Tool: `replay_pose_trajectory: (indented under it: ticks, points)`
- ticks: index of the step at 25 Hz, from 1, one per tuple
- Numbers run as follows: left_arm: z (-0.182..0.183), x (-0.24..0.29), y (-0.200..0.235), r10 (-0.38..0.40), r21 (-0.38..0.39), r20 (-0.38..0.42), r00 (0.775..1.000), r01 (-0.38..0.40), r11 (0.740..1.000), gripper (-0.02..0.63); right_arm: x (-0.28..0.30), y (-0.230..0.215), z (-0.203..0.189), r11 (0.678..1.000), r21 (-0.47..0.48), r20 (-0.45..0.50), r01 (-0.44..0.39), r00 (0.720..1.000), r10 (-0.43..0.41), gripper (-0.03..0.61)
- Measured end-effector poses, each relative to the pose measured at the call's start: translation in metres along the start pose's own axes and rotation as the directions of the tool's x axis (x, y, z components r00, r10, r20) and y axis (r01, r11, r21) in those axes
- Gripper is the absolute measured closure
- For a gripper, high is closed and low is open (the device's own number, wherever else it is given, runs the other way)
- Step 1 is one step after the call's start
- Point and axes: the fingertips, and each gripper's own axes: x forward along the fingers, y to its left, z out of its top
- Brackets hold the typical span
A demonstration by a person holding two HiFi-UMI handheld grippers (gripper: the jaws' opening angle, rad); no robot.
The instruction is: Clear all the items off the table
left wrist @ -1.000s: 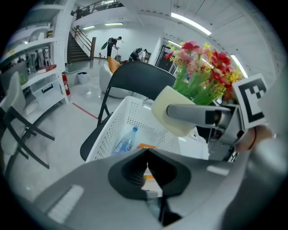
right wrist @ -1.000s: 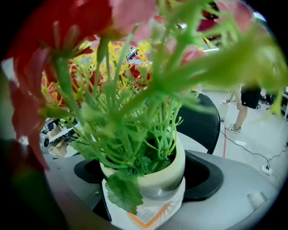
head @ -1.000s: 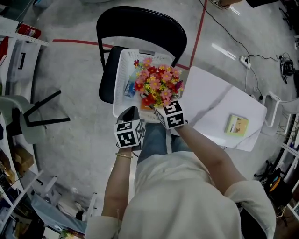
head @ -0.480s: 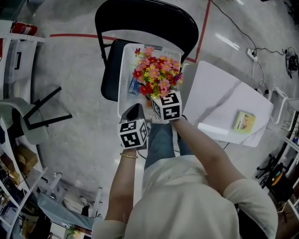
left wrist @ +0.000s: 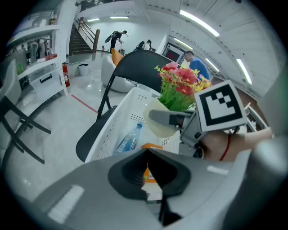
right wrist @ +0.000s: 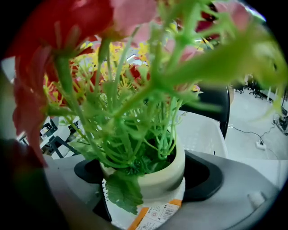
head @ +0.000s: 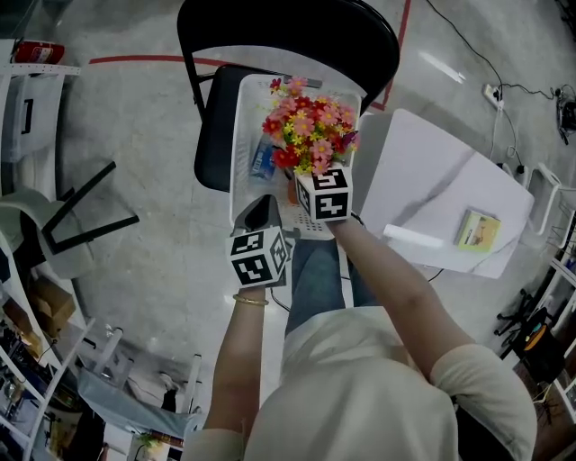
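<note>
The right claw holds a pot of flowers. Its two jaws press on the sides of the cream pot. The flowers are red, pink and yellow, with green stems and leaves. The pot stands upright over a white basket. The basket sits on the seat of a black chair.

Inside the basket, a bottle lies by the left wall. An orange and white box lies right under the pot. It is not clear if the pot touches the box.

The left claw is closed tight, with nothing between its jaws. It hangs over the near edge of the basket, just beside the right claw. It points down into the basket.

The white counter stands just to the right of the chair. One small yellow-green box lies flat on it, near the right edge. It is well apart from both claws.
</note>
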Motion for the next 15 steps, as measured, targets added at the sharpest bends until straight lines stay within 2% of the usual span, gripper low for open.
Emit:
replay_pose_trajectory:
  ticks: [15]
  points:
    - [0.003,0.031,0.008,-0.021,-0.024,-0.004,1.000,0.021,0.999,0.604,0.046,-0.030,-0.034,0.991,0.090,-0.054,0.101,0.994,-0.097,0.067]
